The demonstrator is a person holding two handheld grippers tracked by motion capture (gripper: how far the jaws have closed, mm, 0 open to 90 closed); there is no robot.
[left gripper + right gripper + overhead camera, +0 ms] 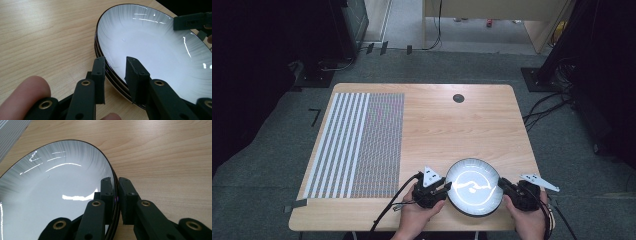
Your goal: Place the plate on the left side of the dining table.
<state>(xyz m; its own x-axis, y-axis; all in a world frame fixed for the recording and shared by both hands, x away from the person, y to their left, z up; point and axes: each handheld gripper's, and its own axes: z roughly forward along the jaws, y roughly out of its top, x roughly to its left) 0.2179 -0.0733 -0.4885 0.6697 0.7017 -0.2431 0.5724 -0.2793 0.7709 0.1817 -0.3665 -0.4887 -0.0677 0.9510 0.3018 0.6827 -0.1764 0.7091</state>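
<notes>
Plate (474,186) at near tabletop (452,125) edge, rim clamped by right tool (116,182); left tool (115,65) straddling opposite rim, apparently gripping too. Lift evenly, both sides level, no tilting.

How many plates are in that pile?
3, by the rims I can count on the stack of plates near the table's front edge, one atop another; more may be hidden underneath.

Grey carpet floor (437,65) surrounds the wooden table (452,125); a striped mat (357,145) covers its left, cables (547,105) trail right.
</notes>
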